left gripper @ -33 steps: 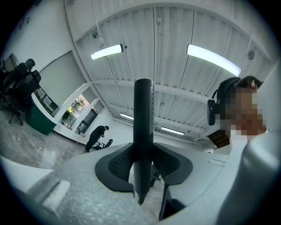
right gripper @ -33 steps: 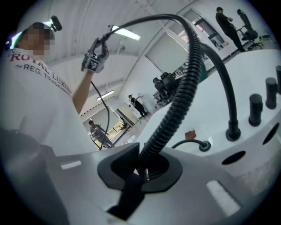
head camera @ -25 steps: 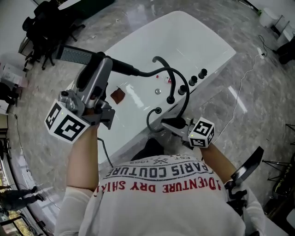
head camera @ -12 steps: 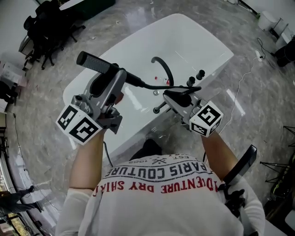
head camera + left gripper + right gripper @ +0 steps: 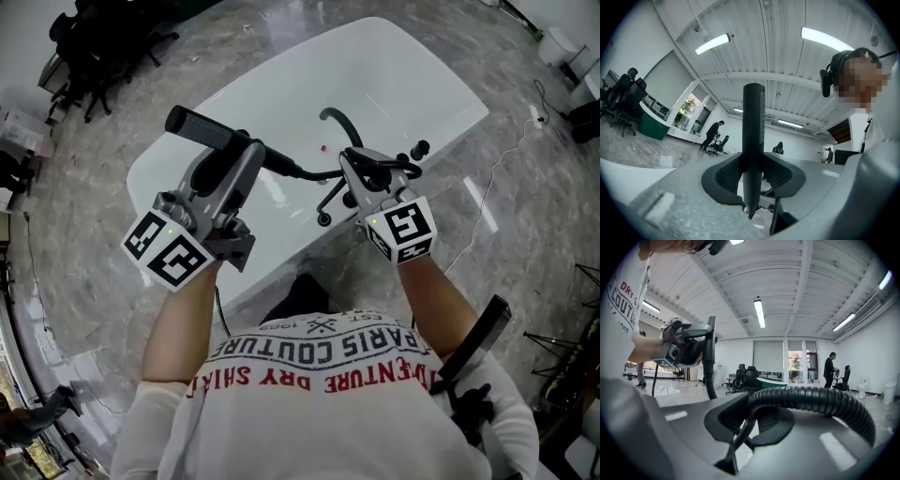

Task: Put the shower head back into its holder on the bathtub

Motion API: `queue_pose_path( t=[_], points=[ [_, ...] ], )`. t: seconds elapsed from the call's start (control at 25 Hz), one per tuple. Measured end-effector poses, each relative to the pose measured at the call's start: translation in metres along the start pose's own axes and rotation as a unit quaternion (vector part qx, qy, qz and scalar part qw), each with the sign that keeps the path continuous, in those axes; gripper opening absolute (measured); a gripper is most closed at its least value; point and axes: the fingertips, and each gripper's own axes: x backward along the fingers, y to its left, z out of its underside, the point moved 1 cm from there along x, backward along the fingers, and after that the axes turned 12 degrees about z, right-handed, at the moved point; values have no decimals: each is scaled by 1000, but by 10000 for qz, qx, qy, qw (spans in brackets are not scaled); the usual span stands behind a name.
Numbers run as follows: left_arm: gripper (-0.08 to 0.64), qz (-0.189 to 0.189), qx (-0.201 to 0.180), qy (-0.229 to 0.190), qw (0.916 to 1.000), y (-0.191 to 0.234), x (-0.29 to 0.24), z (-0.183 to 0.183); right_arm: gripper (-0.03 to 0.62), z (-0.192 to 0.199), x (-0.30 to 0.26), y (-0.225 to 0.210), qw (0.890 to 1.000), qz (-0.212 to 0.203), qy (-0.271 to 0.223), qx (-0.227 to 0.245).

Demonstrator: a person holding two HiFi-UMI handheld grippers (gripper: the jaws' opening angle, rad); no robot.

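The black stick-shaped shower head (image 5: 199,127) lies level over the white bathtub (image 5: 412,66), and my left gripper (image 5: 251,157) is shut on its handle. In the left gripper view the shower head (image 5: 753,126) stands upright, clamped between the jaws of that gripper (image 5: 753,177). Its black ribbed hose (image 5: 314,174) runs right to my right gripper (image 5: 356,165), which is shut on it just in front of the curved black faucet (image 5: 339,123). In the right gripper view the hose (image 5: 813,402) loops out of the jaws of that gripper (image 5: 746,423). A strand drops to a black fitting (image 5: 323,220) on the near rim.
Black knobs (image 5: 418,148) stand on the tub's right rim beside the faucet. Office chairs (image 5: 98,37) stand on the marble floor at the far left. A white cable (image 5: 502,155) trails over the floor at the right. People stand far off in the room (image 5: 711,136).
My right gripper has risen from below the tub's near rim to beside the faucet, bringing the hose with it. The left gripper and shower head have shifted a little right and lower.
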Motion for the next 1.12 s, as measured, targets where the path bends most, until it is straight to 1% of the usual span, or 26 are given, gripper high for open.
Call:
queue_pose_path(
  t=[0.08, 0.2, 0.36, 0.44, 0.6, 0.76, 1.0, 1.12],
  points=[
    [137, -21, 54, -48, 10000, 6, 2, 3, 31, 4, -10, -7, 9994, 211, 46, 263],
    [137, -23, 108, -72, 9999, 11, 4, 10, 31, 8, -19, -10, 9967, 386, 61, 717],
    [137, -2, 155, -77, 9999, 17, 8, 19, 31, 4, -26, -9, 9921, 433, -28, 1179],
    [137, -38, 228, -42, 9997, 23, 10, 27, 31, 13, -29, -5, 9899, 390, 50, 1362],
    [137, -115, 431, 60, 9990, 34, 18, 46, 31, 44, -26, 8, 9887, 250, 381, 1428],
    [137, -133, 557, 94, 9983, 40, 23, 60, 31, 83, -19, 21, 9833, 162, 809, 1621],
    [137, -195, 620, 298, 9974, 57, 25, 79, 31, 129, -22, 39, 9814, -161, 1248, 1446],
    [137, -297, 642, 430, 9966, 63, 29, 89, 31, 152, -19, 51, 9791, -412, 1522, 1287]
  ],
)
